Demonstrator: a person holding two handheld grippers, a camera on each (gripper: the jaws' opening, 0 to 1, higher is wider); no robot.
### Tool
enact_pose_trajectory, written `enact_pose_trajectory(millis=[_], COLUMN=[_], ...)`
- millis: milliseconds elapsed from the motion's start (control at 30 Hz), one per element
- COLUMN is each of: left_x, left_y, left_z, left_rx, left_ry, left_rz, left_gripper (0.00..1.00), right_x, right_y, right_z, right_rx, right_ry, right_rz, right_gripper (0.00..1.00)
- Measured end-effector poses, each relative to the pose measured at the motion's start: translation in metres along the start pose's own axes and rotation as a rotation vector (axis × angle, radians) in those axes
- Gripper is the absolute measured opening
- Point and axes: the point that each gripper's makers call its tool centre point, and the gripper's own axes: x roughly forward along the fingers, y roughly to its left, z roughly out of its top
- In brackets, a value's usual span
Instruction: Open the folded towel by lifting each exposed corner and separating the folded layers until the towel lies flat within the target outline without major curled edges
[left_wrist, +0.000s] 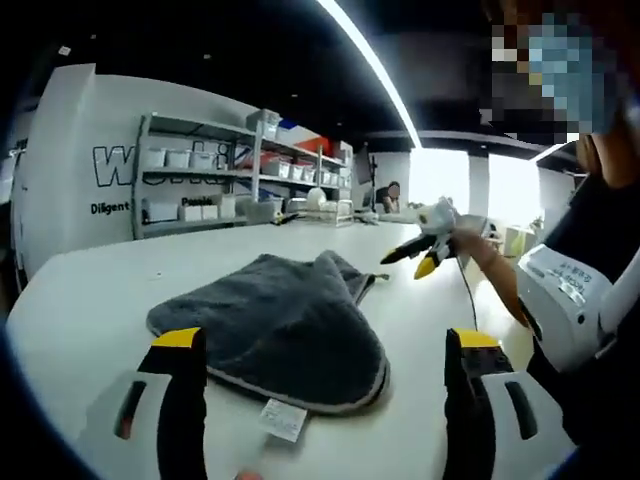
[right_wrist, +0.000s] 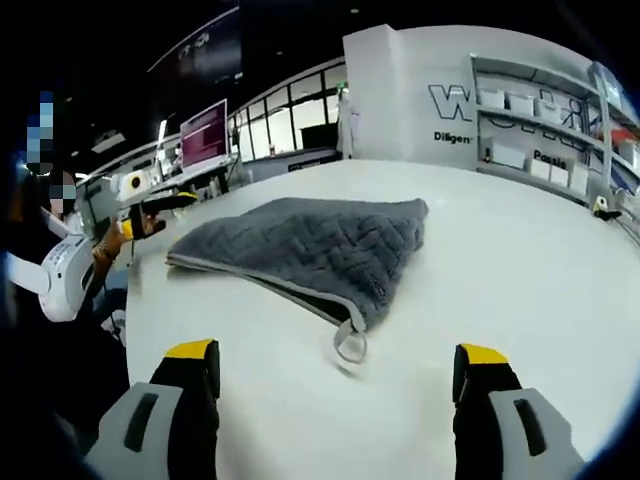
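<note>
White table (right_wrist: 520, 260) mid-room held the grey towel (right_wrist: 320, 245), folded and rumpled, so unfolding was barely begun; left gripper (left_wrist: 325, 350) and right gripper (right_wrist: 340, 365) jaws wide, empty.

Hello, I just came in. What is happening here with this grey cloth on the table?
A person holds a two-jaw gripper in each hand over a white table. A grey towel lies on it, folded and a little bunched, with a white label at one edge and a hanging loop at a corner. The left gripper and the right gripper are both open, and neither touches the towel. The unfolding has not begun.
</note>
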Motion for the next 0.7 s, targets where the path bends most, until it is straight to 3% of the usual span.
enact_pose_trajectory(millis=[133, 233, 333, 433, 600, 700], left_x=[-0.002, -0.004, -0.008, -0.010, -0.014, -0.016], left_y=[-0.001, 0.000, 0.000, 0.003, 0.006, 0.008], left_z=[-0.006, -0.008, -0.002, 0.000, -0.003, -0.002], left_rx=[0.005, -0.034, -0.081, -0.068, -0.069, -0.073], left_ry=[0.035, 0.039, 0.005, 0.000, 0.010, 0.000], left_rz=[0.023, 0.037, 0.024, 0.038, 0.048, 0.056], left_gripper=[0.99, 0.99, 0.99, 0.99, 0.99, 0.99], right_x=[0.003, 0.005, 0.007, 0.012, 0.019, 0.024], right_y=[-0.005, -0.006, -0.008, -0.013, -0.012, -0.013], right_z=[0.002, 0.004, 0.007, 0.012, 0.022, 0.020], right_rx=[0.001, 0.004, -0.005, -0.007, -0.094, -0.200], right_ry=[0.006, 0.001, -0.003, -0.010, -0.042, -0.007], right_rz=[-0.015, -0.016, -0.026, -0.051, -0.055, -0.059], right_gripper=[0.99, 0.95, 0.83, 0.74, 0.37, 0.34])
